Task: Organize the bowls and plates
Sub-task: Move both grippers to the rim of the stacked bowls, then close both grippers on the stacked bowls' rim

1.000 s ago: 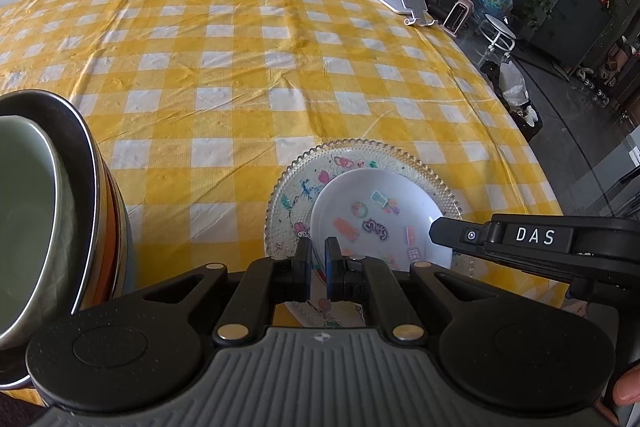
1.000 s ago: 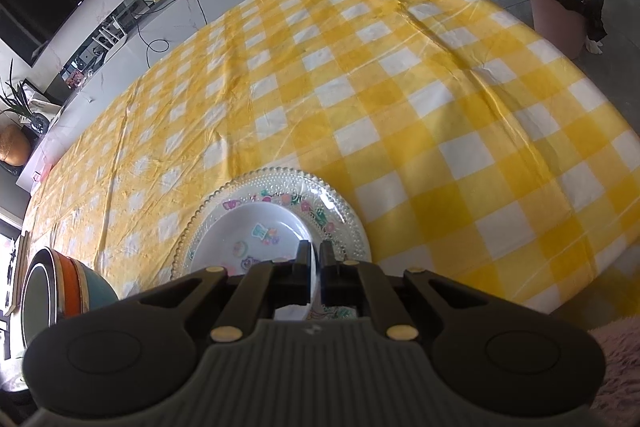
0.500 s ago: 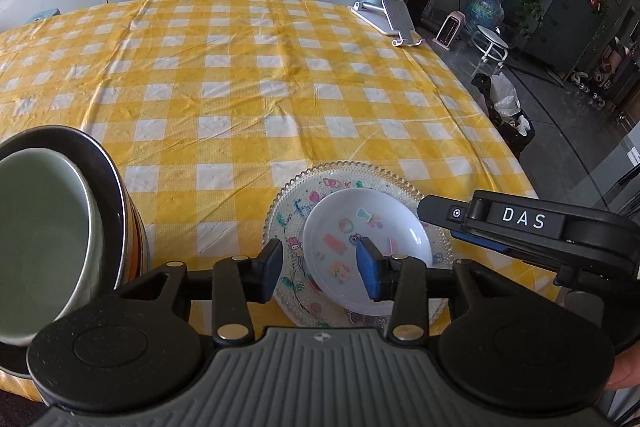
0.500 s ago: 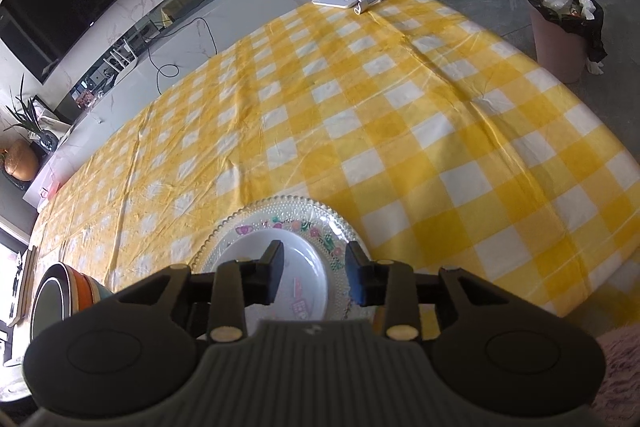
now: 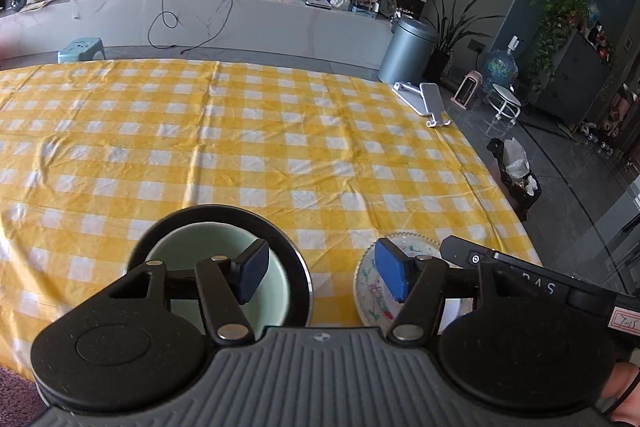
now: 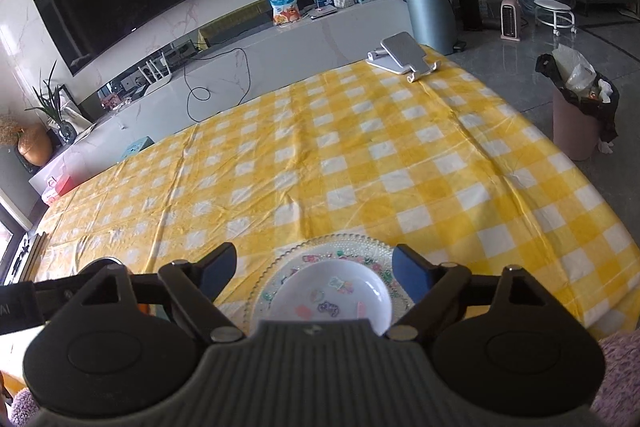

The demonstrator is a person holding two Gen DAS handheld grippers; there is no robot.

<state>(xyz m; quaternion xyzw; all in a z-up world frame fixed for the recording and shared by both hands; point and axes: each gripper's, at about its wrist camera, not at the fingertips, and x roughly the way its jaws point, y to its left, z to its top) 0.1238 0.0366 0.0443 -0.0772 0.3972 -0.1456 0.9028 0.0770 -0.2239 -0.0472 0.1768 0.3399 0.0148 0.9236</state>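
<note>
Both pairs of jaws have just been opening and stand wide, nothing between them. The right gripper (image 6: 314,269) hovers over the white bowl (image 6: 332,297) nested in the beaded glass plate (image 6: 348,247). The left gripper (image 5: 322,273) hangs above the tablecloth (image 5: 280,147), between the stacked bowls (image 5: 192,239) and that plate.

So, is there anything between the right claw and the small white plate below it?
Nothing visible. The right claw is open and holds nothing, and the small white plate lies directly below the gap on the glass plate. The stacked bowls stand apart to the left.
</note>
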